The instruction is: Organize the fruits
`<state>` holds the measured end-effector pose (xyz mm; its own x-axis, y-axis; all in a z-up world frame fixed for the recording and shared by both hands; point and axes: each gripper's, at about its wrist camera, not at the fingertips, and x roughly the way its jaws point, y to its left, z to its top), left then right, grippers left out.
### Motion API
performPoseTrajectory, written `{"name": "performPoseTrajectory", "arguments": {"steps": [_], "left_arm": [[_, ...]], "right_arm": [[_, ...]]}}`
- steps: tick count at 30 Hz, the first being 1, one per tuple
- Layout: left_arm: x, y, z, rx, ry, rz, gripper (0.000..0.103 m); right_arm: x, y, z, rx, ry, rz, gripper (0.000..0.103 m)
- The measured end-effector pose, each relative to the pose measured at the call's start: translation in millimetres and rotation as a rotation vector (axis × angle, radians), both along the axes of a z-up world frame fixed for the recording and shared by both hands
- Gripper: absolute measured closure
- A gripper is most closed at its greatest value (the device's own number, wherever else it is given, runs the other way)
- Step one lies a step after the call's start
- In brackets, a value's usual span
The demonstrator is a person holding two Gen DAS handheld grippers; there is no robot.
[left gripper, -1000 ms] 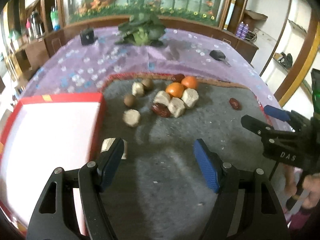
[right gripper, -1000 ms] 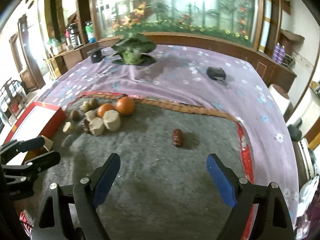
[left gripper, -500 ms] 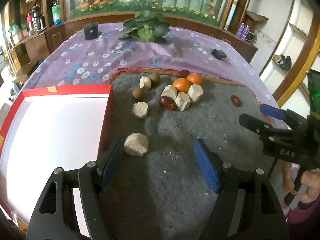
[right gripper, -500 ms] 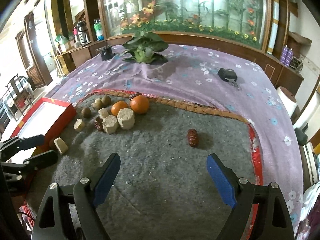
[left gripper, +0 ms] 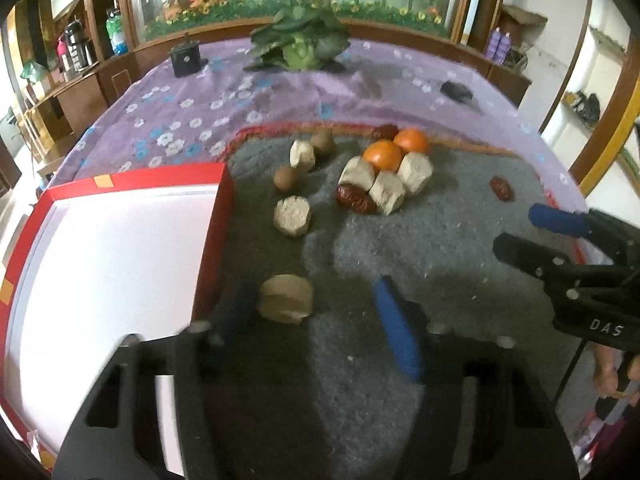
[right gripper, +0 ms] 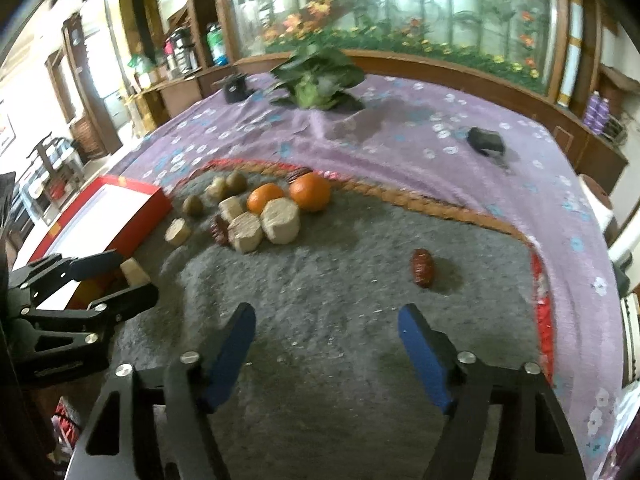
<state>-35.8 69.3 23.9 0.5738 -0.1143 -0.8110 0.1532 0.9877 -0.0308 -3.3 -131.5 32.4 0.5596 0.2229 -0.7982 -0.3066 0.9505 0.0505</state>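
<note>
Grey mat [left gripper: 440, 248] beneath both grippers; red tray [left gripper: 100, 248] left of left gripper [left gripper: 316, 320], jaws just closing, tan block [left gripper: 286, 298] between, gap remaining; right gripper [right gripper: 326, 354] narrowing on nothing, red date [right gripper: 422, 266] ahead.

The only readable lettering is "DAS", in pale capitals on the black body of the right gripper [left gripper: 560, 236], seen from the left wrist view off to the right of the left gripper's fingers. Nothing else carries legible text.
</note>
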Motion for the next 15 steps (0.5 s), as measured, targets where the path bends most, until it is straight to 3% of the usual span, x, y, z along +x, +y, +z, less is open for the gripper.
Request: {"name": "performPoseTrajectory", "arguments": {"steps": [3,6,15], "left_arm": [[-1.0,7.4,0.1,0.030,-0.023,0.037,0.078],[-0.4,17.7,1.3,-0.020,-0.009,0.047,0.079],[-10.7,23.4,20.0,-0.036,-0.038,0.059,0.080]], "right_arm": [[-0.6,6.4,0.7,-0.002,-0.008,0.018,0.036],[-0.5,11.4,0.8,0.011,0.004,0.039,0.039],[6.6,44.1,4.7,0.061,0.017,0.131,0.041]]}}
